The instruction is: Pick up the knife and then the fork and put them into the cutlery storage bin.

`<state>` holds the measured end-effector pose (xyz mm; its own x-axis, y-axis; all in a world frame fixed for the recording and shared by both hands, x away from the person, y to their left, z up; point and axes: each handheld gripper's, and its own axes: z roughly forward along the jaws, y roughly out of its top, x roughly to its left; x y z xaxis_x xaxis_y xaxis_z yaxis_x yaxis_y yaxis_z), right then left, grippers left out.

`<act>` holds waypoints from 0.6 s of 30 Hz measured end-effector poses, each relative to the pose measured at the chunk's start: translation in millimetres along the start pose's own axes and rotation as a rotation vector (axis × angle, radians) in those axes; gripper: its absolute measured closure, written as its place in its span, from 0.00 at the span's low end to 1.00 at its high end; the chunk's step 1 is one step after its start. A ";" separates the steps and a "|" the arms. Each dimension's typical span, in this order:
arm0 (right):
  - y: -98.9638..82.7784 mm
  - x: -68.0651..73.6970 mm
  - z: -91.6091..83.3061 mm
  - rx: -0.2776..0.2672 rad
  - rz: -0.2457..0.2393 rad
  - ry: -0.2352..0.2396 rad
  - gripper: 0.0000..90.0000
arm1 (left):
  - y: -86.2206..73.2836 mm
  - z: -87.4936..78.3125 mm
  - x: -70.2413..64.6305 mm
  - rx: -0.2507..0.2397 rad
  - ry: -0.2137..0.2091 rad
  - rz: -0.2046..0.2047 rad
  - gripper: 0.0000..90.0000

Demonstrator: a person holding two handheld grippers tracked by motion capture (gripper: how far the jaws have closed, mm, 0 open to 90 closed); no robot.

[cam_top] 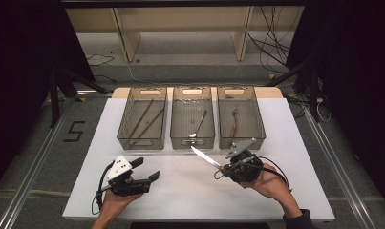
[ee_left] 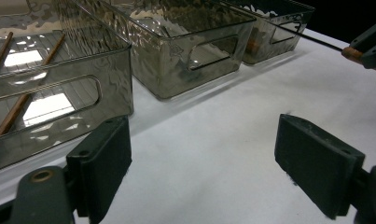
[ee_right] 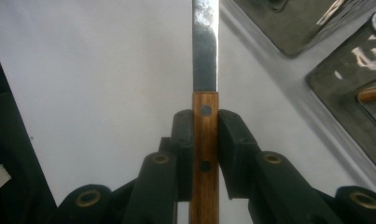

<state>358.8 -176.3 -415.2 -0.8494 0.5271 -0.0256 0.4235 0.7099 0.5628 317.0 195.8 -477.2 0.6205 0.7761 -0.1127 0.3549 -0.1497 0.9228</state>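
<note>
My right gripper (cam_top: 224, 168) is shut on the wooden handle of a table knife (cam_top: 204, 156) and holds it above the white table. The steel blade points up-left toward the front of the middle bin (cam_top: 192, 141). In the right gripper view both pads (ee_right: 183, 140) press the handle from either side, and the blade (ee_right: 205, 56) runs straight ahead. My left gripper (cam_top: 147, 169) rests low at the front left, open, with bare table between its jaws (ee_left: 204, 154). The knife-holding gripper (ee_left: 370, 44) also appears at the far right of the left gripper view.
Three clear grey bins stand in a row at the back. The left bin (cam_top: 142, 140) holds brown chopsticks (cam_top: 144, 119), the middle one a spoon (cam_top: 199, 124), the right bin (cam_top: 242, 141) a wooden-handled fork (cam_top: 234, 121). White table surface (cam_top: 180, 191) lies in front.
</note>
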 end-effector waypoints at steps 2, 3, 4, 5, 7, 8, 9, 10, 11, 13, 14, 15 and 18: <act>-0.2 -1.5 -2.3 -0.012 0.014 0.003 0.86 | 0.0 0.0 -0.1 0.000 0.001 0.001 0.20; -0.4 -2.8 -3.5 -0.022 0.015 0.003 0.86 | 0.0 0.1 -0.1 0.000 0.000 0.001 0.20; -0.4 -3.6 -5.0 -0.025 0.024 0.002 0.86 | 0.0 0.1 -0.2 -0.001 0.000 0.001 0.20; -0.4 -4.7 -5.8 -0.033 0.025 0.001 0.86 | 0.0 0.0 -0.2 -0.001 0.000 0.001 0.20; -0.3 -6.6 -8.3 -0.045 0.034 -0.004 0.86 | 0.0 -0.1 -0.1 -0.001 0.000 0.001 0.20; -0.2 -7.9 -9.3 -0.050 0.037 -0.003 0.86 | -0.1 -0.1 0.0 -0.003 0.001 0.000 0.20; -0.1 -9.4 -10.1 -0.059 0.038 -0.007 0.86 | 0.0 -0.2 0.3 -0.002 0.001 -0.001 0.20; 0.0 -10.7 -11.3 -0.062 0.043 -0.008 0.86 | -0.1 0.1 0.3 -0.006 0.000 -0.007 0.20; 0.2 -11.9 -12.3 -0.065 0.051 -0.008 0.86 | -0.1 0.3 0.4 -0.005 0.000 -0.009 0.20; 0.2 -15.3 -14.4 -0.079 0.063 -0.011 0.86 | 0.0 0.1 0.4 -0.004 0.001 -0.003 0.20; 0.4 -17.1 -15.4 -0.083 0.070 -0.013 0.86 | -0.1 0.1 0.0 -0.007 0.001 -0.006 0.20; 0.6 -19.0 -16.4 -0.091 0.075 -0.015 0.86 | -0.1 -0.2 0.3 -0.006 0.001 -0.003 0.20; 2.7 -25.0 -19.1 -0.107 0.090 -0.031 0.86 | -0.4 -0.8 0.6 -0.009 -0.001 -0.009 0.20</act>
<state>375.1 -196.6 -397.2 -0.7985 0.6020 0.0047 0.4604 0.6056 0.6491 316.7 196.7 -477.3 0.6181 0.7767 -0.1210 0.3541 -0.1376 0.9250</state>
